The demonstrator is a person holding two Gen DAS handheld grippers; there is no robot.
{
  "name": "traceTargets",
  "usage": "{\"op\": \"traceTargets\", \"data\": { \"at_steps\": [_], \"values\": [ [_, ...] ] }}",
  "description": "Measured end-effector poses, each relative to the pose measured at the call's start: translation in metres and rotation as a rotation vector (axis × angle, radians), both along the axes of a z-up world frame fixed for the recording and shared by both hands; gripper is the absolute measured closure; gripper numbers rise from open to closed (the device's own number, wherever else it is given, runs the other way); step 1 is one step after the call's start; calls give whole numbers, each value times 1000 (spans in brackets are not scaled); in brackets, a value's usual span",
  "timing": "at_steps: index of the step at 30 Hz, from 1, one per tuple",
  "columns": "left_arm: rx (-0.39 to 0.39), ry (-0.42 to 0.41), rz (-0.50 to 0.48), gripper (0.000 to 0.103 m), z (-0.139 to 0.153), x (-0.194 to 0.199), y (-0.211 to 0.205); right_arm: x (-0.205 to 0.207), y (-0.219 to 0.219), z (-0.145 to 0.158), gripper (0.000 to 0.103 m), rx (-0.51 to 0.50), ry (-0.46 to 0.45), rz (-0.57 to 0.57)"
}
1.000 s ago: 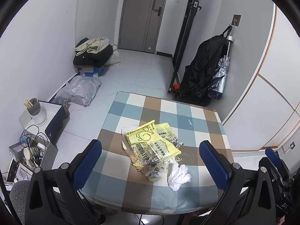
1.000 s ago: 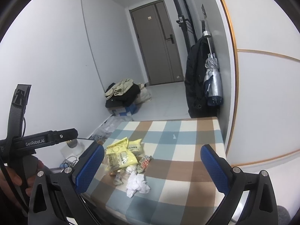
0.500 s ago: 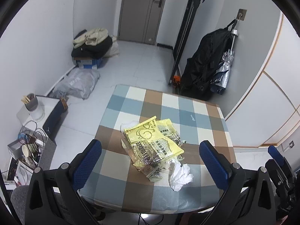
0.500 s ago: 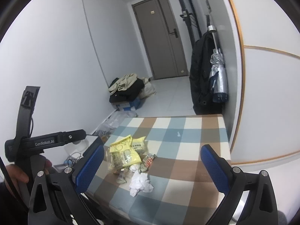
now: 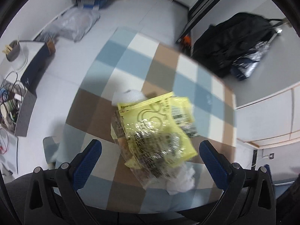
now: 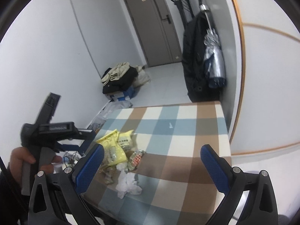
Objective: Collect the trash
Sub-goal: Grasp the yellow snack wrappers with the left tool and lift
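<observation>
**Left wrist view and right wrist view: trash pile lined up between spread fingers**

Left wrist view: the left gripper (image 5: 150, 161) is seen with its blue-padded fingers (image 5: 87, 161) spread wide and nothing held between them. It is tilted down over the checked tablecloth (image 5: 131, 56), and the pile of trash is framed in the gap. The yellow wrappers (image 5: 157, 123) lie heaped near the table's front edge, overlapping one another, with a clear plastic bag (image 5: 129, 97) tucked behind them and a crumpled white tissue (image 5: 181, 178) touching their near corner. The wide spread is judged to be kept so that the loose, flat wrappers can be straddled before closing. The picture is blurred, so the printing on the wrappers cannot be read.

Right wrist view: the right gripper (image 6: 151, 165) is likewise wide open and empty, held lower and to the side of the table. The same wrappers (image 6: 112, 150) and tissue (image 6: 128, 184) are seen just past its left finger (image 6: 90, 166), with a small red-and-white packet (image 6: 137, 157) beside them. A tiny white scrap (image 6: 170, 125) lies well apart, mid-table. The other gripper's body (image 6: 54, 133), gripped by a hand (image 6: 22, 163), is seen at the left, over the table's edge. No bin is visible in either view, so where the trash is to go cannot be told.
</observation>
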State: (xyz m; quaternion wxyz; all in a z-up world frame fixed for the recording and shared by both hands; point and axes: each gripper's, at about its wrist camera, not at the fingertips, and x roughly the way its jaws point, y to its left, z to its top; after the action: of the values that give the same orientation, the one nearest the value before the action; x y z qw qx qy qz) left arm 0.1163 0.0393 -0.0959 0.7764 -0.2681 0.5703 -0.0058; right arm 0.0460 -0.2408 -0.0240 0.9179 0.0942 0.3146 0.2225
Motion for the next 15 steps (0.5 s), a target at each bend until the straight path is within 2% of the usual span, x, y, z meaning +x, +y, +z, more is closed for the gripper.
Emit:
{"op": "traceTargets", "data": {
  "at_steps": [3, 7, 9, 15],
  "values": [
    [21, 41, 55, 1, -10, 8, 4, 8, -6, -3, 0, 22, 23, -11],
    [-45, 22, 65, 1, -14, 22, 0, 14, -7, -8, 0, 30, 56, 1],
    [-53, 27, 56, 1, -15, 26, -4, 16, -6, -10, 0, 38, 70, 17],
    [12, 85, 37, 1, -24, 41, -17, 16, -5, -12, 0, 43, 85, 31]
  ]
}}
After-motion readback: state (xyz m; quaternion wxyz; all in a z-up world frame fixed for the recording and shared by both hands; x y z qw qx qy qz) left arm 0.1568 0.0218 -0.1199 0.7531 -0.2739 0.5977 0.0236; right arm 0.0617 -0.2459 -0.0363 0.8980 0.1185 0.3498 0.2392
